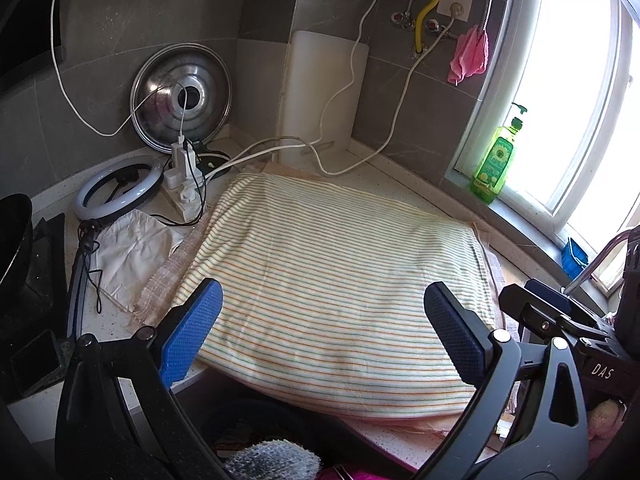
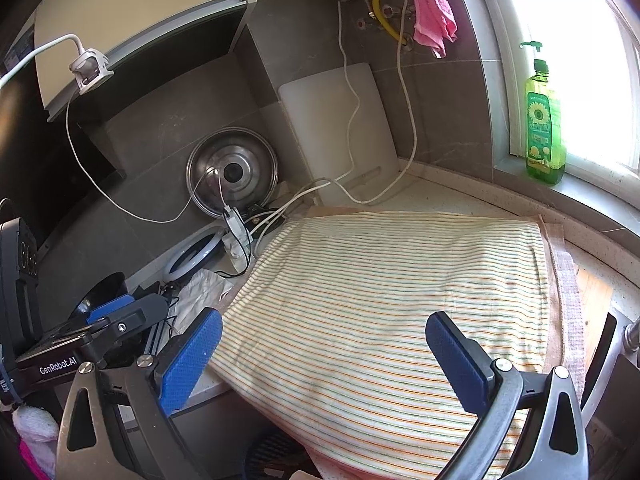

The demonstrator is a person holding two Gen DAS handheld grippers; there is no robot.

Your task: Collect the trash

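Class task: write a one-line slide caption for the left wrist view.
Open left gripper hovers over a striped cloth on a kitchen counter, green soap bottle on the sill.

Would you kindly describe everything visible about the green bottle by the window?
The green bottle is translucent lime-green plastic, seemingly dish soap, with a darker green pump top and a label showing a sunflower. It stands upright on the grey windowsill, close against the window frame, brightly backlit. Nothing else touches it; the pink cloth hangs apart on the wall.
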